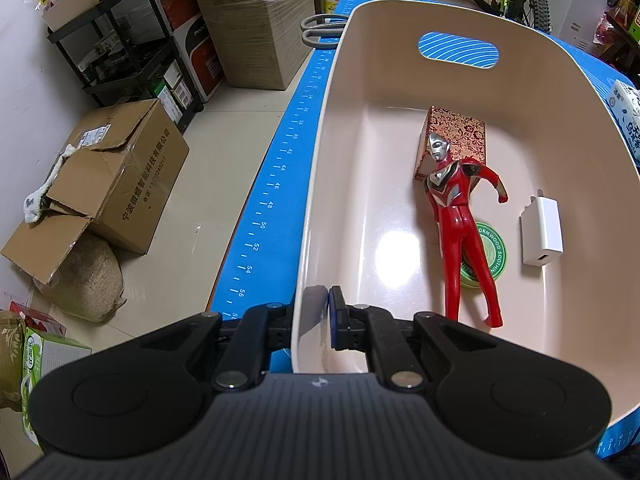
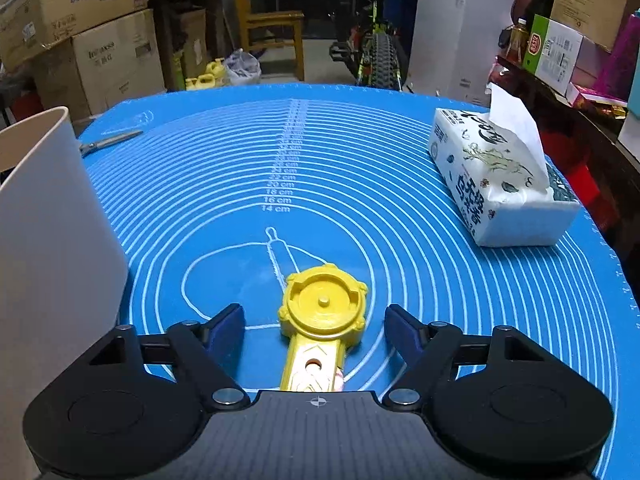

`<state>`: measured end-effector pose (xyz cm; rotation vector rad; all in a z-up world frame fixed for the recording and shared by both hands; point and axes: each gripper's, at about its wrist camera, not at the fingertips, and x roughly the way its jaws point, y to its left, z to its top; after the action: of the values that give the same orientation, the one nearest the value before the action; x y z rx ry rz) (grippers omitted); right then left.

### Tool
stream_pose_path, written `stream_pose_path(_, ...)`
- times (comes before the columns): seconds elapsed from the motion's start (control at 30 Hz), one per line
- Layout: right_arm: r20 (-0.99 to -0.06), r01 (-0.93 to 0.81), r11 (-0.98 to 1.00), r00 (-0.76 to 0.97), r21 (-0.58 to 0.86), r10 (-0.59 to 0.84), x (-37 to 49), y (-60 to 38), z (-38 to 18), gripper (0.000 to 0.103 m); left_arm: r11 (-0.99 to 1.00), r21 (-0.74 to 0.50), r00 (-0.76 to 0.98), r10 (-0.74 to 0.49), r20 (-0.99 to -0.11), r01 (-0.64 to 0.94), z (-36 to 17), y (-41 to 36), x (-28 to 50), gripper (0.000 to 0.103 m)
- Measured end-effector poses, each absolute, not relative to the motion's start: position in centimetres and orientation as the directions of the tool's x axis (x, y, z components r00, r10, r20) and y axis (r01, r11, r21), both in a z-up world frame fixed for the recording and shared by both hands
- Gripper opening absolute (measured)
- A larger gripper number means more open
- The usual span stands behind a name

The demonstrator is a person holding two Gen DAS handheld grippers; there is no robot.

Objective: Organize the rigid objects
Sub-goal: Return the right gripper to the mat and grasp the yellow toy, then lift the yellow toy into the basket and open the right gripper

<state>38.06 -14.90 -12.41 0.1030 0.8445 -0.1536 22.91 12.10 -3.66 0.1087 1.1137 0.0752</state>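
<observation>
Left gripper (image 1: 323,312) clamps glossy bin (image 1: 320,184) wall; ridged yellow toy (image 2: 323,312) between right gripper (image 2: 316,328) pads.

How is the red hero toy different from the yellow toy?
The red hero figure lies inside the beige bin, while the yellow toy lies out on the blue mat. The red figure is shaped like a person with arms and legs; the yellow toy has a round head on a handle. No gripper is near the red figure, but the yellow toy lies between the fingers of the right gripper. Both look like hard plastic.
</observation>
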Motion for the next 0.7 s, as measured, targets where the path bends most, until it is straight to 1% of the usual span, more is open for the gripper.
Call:
stream_pose_path(0.03,-0.745,0.174,0.984,0.66,0.028,-0.096,38.0,-14.8,-12.4,0.065,0.992,0.125,0.44,0.115,-0.891,-0.006,-3.7,12.1,22.9,0.012)
stream_pose_path(0.07,-0.742,0.174,0.985,0.663,0.023,-0.1,38.0,-14.8,-12.3,0.062,0.992,0.125,0.44,0.115,-0.891,-0.006,-3.7,12.1,22.9,0.012)
stream_pose_path(0.13,-0.736,0.176,0.984,0.669,0.018,-0.106,37.9,-14.7,-12.2,0.052,0.992,0.126,0.439,0.116,-0.891,-0.006,-3.7,12.1,22.9,0.012)
stream_pose_path(0.17,-0.731,0.179,0.984,0.673,0.018,-0.11,37.8,-14.8,-12.2,0.051,0.992,0.125,0.439,0.115,-0.891,-0.006,-3.7,12.1,22.9,0.012)
stream_pose_path(0.4,-0.701,0.155,0.988,0.704,-0.008,-0.116,36.8,-14.6,-11.6,0.049,0.992,0.125,0.439,0.115,-0.891,-0.007,-3.7,12.2,22.9,0.012)
stream_pose_path(0.7,-0.611,0.138,0.99,0.783,-0.006,-0.113,34.6,-15.1,-7.7,0.049,0.992,0.125,0.439,0.116,-0.891,-0.009,-3.6,12.1,22.9,0.012)
